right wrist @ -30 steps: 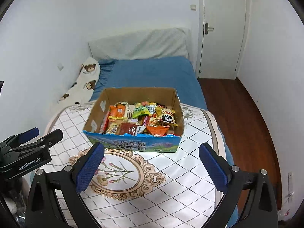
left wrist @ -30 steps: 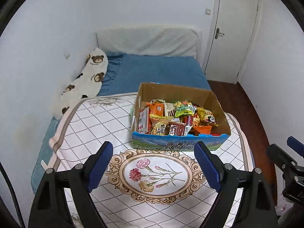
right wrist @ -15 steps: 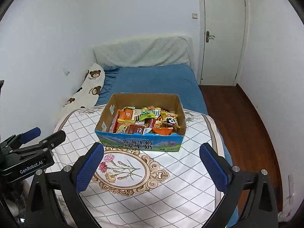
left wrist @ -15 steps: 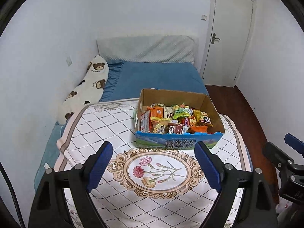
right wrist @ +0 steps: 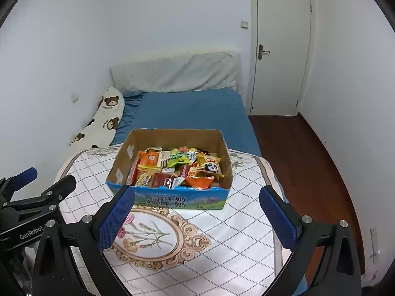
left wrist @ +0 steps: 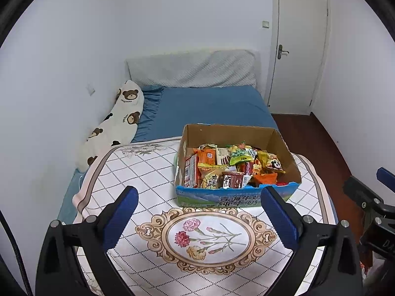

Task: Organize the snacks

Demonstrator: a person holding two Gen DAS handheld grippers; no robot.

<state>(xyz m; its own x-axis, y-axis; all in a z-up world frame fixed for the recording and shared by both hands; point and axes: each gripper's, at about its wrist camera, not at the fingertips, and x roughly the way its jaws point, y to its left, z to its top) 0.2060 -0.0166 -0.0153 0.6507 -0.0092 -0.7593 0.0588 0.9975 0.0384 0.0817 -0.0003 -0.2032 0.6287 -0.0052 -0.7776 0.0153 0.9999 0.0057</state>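
A cardboard box (left wrist: 223, 201) with a blue printed front stands on a table covered by a white checked cloth (left wrist: 138, 172). It is filled with several snack packets (left wrist: 229, 167), orange, yellow, green and red. The box also shows in the right wrist view (right wrist: 172, 201) with the snacks (right wrist: 177, 170) inside. My left gripper (left wrist: 200, 209) is open and empty, held above the cloth in front of the box. My right gripper (right wrist: 197, 209) is open and empty, also in front of the box.
A bed with a blue sheet (left wrist: 209, 108) lies behind the table, with a bear-print pillow (left wrist: 116, 125) along the left wall. A white door (left wrist: 298, 49) is at the back right. Dark wooden floor (right wrist: 303, 153) runs along the right.
Both grippers have pulled back and risen, so the box looks smaller and farther away. Both stay open and empty.
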